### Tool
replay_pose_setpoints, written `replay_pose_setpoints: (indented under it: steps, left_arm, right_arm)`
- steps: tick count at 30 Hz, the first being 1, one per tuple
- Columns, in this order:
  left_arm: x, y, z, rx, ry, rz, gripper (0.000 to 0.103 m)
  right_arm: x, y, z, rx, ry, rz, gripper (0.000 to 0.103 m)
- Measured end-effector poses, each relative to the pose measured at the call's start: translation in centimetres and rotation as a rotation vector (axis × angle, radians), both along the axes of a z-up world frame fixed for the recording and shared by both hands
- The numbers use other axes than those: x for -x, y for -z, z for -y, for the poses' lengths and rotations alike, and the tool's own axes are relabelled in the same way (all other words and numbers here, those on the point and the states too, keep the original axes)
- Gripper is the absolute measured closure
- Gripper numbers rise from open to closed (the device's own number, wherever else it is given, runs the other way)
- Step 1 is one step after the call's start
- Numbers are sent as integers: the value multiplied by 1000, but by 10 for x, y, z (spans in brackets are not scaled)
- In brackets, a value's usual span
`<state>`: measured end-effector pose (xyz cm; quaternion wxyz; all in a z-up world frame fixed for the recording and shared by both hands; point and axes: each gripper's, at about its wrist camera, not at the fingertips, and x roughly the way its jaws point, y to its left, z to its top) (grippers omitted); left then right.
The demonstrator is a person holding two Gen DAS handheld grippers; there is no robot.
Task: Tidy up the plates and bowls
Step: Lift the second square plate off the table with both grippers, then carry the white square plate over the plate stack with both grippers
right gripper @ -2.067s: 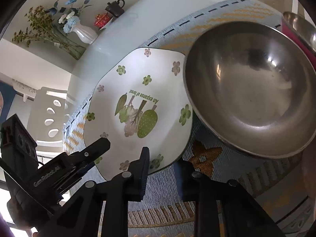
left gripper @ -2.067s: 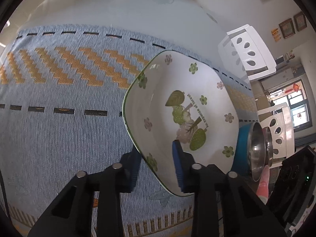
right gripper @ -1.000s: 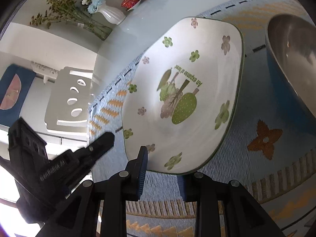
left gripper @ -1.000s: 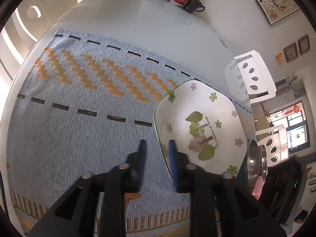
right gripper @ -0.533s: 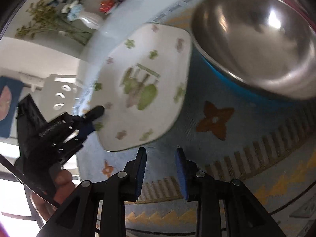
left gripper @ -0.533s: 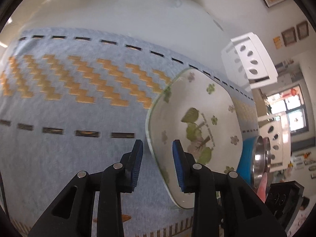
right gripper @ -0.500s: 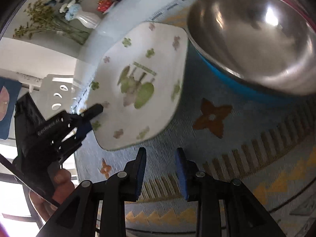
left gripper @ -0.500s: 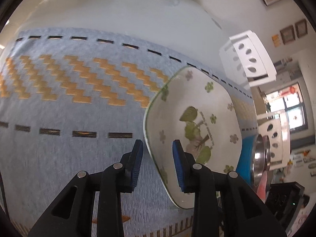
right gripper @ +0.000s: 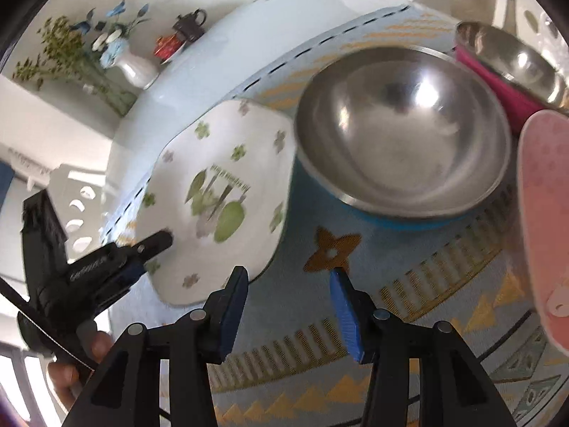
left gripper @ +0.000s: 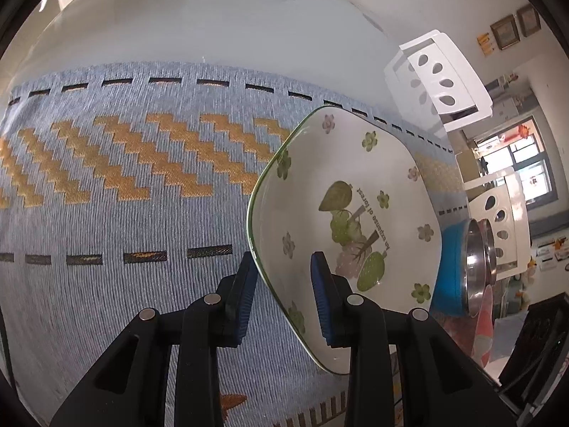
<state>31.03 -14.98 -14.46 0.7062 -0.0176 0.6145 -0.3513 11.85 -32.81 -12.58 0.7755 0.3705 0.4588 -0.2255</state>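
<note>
Two grippers, one plate in play. Left gripper [left gripper: 282, 293] straddles the near rim of the square plate [left gripper: 373, 192], one blue pad under the edge, one on the inner face; pads look close on the rim, likely a pinch, though contact isn't certain. Rim grip makes sense: only thin part of the plate a two-finger jaw can take. Right gripper [right gripper: 288, 302] is spread wide, holding nothing, hovering over the woven mat [right gripper: 409, 267] just short of the plate's corner.

Plate sits on the mat, face up, looks tilted with the gripped edge raised. No real long axis; printed text runs diagonally. Beyond it, touching or nearly so, blue-sided steel bowl [right gripper: 402, 142]; further back pink-sided steel bowl [right gripper: 515, 60]. Probable stacking targets.
</note>
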Motion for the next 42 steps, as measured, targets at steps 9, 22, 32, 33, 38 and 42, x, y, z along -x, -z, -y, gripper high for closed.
replay_pose_setpoints:
  steps: [9, 22, 32, 33, 38, 42]
  left_arm:
    - [-4, 2, 6, 13, 8, 12, 75]
    - [-4, 2, 9, 25, 12, 35, 75]
    - [-2, -4, -12, 133, -4, 58, 87]
    - [-1, -6, -15, 127, -1, 71, 87]
    - [7, -10, -37, 115, -12, 84, 87]
    - [16, -15, -64, 102, -40, 93, 87]
  right_arm:
    - [-15, -1, 0, 62, -32, -25, 57]
    - [-29, 12, 4, 74, -54, -23, 57]
    - [-38, 9, -10, 110, -178, 93, 80]
    - [-37, 7, -11, 104, -185, 105, 80]
    - [-39, 3, -26, 109, -246, 106, 80]
    - [-36, -2, -47, 91, -308, 110, 79]
